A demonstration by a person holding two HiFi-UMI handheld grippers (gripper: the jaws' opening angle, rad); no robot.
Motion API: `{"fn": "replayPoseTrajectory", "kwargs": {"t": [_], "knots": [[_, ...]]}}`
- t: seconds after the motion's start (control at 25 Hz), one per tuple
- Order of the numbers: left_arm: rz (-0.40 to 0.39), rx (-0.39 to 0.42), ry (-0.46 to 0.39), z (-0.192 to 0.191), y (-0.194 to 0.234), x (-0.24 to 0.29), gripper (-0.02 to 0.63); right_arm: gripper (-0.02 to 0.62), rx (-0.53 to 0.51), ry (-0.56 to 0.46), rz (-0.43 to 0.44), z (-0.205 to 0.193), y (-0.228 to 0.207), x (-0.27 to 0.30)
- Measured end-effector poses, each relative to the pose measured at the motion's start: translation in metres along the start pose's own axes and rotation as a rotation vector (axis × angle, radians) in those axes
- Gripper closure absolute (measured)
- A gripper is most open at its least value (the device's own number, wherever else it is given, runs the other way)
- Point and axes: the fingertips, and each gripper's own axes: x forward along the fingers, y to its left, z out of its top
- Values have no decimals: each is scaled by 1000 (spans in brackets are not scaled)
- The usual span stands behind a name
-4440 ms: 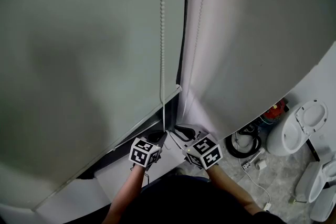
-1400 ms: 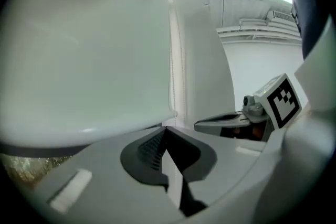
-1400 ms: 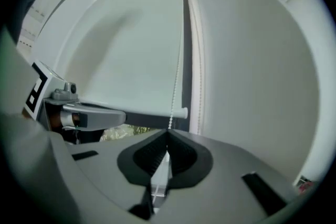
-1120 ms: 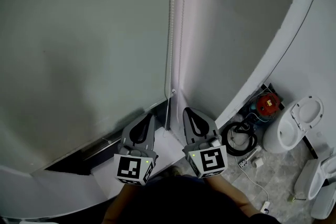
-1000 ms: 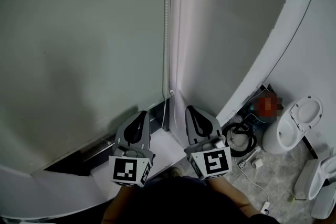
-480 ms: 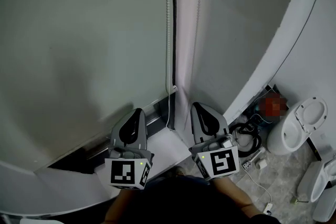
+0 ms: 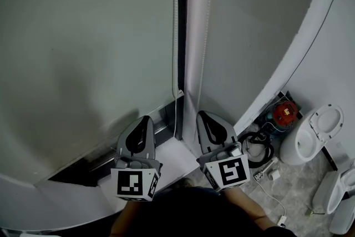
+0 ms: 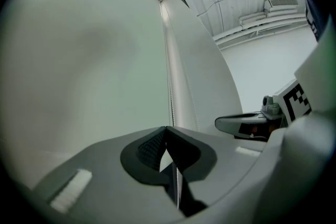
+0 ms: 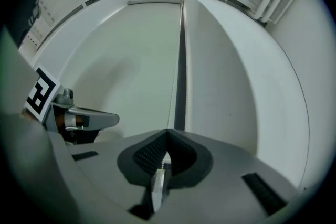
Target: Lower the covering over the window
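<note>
While the roller blind hangs low over the window, both claws are kept together beneath it.
The left claw and right claw are seen closed on nothing, with the bead chain hanging between them.

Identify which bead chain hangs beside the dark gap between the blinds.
The left chain, right against the gap; the other chain hangs across the right blind's face.
</note>
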Motion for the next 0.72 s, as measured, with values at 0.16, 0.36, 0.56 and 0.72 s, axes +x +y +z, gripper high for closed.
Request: {"fn": "replayPoseTrajectory", "kwargs": {"t": [0.16,0.36,0.56,0.72], "knots": [[-13,-5,0,-2,-1,5,594,583,-17,-4,-5,2,-4,4],[-33,-10,3,-4,-5,11,594,583,-22,7,-7,-3,-8,6],[-55,-7,-1,-4,-8,14,594,583,-26,5,-10,-1,-7,9],[-73,-9,-5,-4,-11,15,594,583,-35,1,-1,1,-4,11]]}}
